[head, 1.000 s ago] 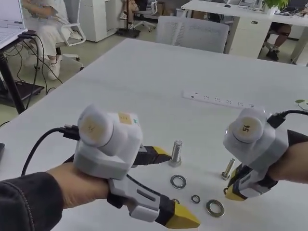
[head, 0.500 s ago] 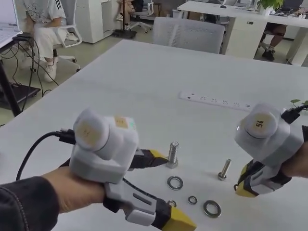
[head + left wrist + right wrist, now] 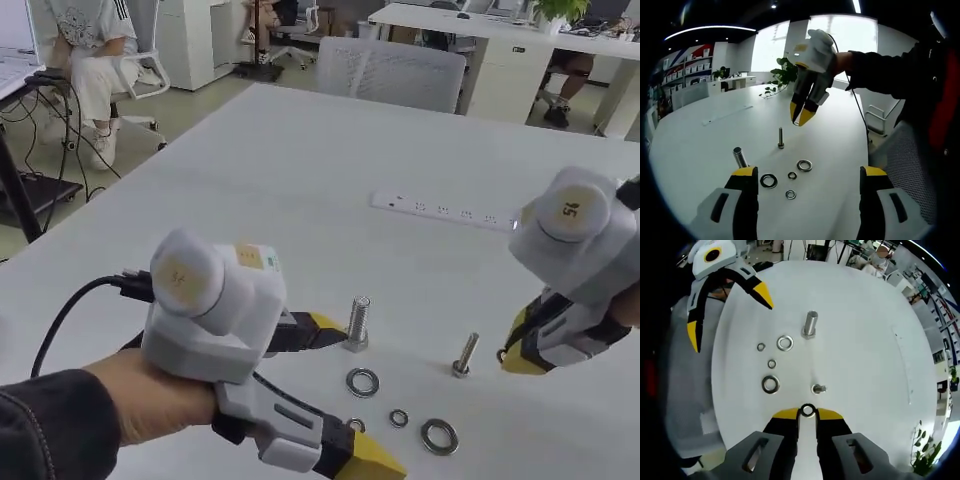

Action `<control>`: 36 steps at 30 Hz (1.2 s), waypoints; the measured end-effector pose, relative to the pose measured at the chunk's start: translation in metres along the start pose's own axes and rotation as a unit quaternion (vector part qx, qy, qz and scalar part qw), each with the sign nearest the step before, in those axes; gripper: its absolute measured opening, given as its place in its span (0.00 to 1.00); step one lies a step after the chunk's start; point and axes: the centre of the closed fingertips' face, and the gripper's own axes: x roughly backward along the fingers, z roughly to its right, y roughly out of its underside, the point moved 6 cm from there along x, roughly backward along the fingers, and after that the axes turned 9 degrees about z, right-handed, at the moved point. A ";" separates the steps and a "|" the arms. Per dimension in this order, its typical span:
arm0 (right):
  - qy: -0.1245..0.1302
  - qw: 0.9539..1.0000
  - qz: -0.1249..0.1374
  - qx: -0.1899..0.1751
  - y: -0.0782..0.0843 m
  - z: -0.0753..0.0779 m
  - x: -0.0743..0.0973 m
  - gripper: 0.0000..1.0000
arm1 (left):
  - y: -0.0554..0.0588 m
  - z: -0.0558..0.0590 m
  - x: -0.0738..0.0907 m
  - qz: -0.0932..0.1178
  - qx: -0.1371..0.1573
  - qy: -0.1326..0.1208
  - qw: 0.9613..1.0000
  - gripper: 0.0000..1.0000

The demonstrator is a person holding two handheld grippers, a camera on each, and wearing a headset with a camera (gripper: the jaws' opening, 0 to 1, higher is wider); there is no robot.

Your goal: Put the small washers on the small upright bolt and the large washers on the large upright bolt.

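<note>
Fingers [image 3: 785, 416] of raised right gripper [image 3: 807, 413] pinch a washer [image 3: 808, 405]; low left gripper [image 3: 809, 171] gapes wide apart

Bright even office light; faint soft shadows; sharp focus; fisheye bending toward gripper-view edges.

From the near edge, the head view looks forward and down over the table [image 3: 300, 170]. The left gripper view faces low across it, the right gripper view steeply down. All share the large bolt [image 3: 358, 322] and small bolt [image 3: 463, 355].
</note>
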 end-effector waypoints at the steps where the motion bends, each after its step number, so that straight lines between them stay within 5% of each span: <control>1: -0.001 1.000 0.000 0.003 -0.002 0.001 0.001 0.13 | 0.000 0.000 0.000 0.001 0.000 0.000 1.000 0.83; 17: -0.024 0.998 -0.005 0.053 -0.027 0.019 0.003 0.13 | 0.000 -0.001 0.001 0.001 0.001 -0.004 1.000 0.83; 36: -0.068 0.994 -0.039 0.073 -0.025 0.026 -0.019 0.13 | 0.000 -0.003 0.001 0.001 0.001 -0.008 1.000 0.83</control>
